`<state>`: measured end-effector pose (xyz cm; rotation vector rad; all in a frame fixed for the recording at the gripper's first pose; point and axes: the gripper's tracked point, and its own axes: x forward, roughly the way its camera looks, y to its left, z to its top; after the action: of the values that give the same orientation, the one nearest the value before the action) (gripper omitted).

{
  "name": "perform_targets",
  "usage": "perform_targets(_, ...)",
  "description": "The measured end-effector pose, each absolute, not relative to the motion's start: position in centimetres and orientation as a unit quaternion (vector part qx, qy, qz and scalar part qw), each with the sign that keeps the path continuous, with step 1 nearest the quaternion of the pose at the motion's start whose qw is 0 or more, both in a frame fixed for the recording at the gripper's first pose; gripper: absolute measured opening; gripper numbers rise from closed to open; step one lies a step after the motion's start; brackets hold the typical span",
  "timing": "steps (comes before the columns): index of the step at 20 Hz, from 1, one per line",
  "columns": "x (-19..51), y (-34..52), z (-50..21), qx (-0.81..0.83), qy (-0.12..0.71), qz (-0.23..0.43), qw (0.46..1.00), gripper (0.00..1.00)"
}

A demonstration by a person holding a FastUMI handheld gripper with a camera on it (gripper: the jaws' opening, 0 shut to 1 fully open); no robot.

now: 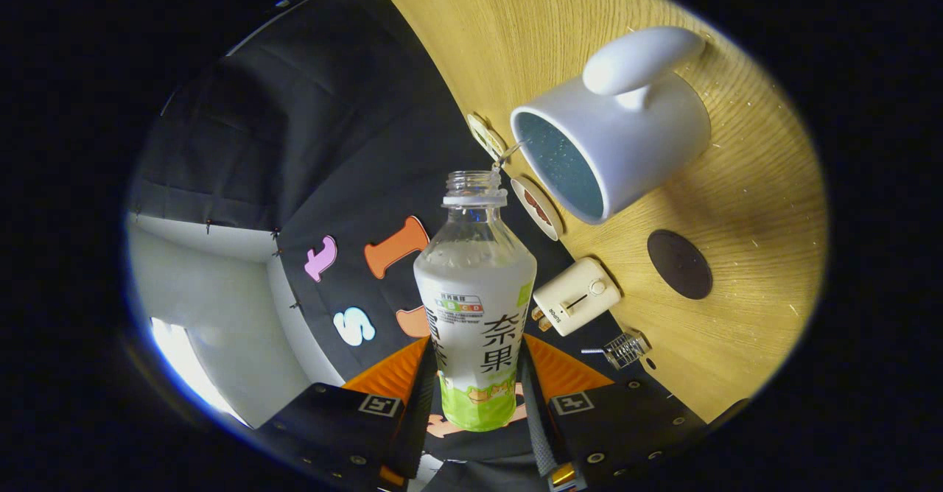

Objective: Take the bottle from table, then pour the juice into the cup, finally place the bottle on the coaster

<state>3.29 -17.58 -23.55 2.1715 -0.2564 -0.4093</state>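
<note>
Between your gripper [477,396] fingers sits the bottle [475,308], clamped on both sides, tipped with its open neck at the rim of the white cup [626,146]. Near the cup you have a dark coaster [679,264], a cream adapter plug [576,297], two small discs [538,207] and a wire spring [625,348] on the wooden table [737,205]. Black cloth backs the booth.
</note>
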Motion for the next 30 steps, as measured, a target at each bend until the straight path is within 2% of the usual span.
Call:
perform_targets(19, 2.1, -17.4, -22.5, 0.907, -0.135, -0.154, 0.368, 0.60)
perform_targets(30, 1.8, -17.8, -22.7, 0.909, -0.130, -0.164, 0.360, 0.59)
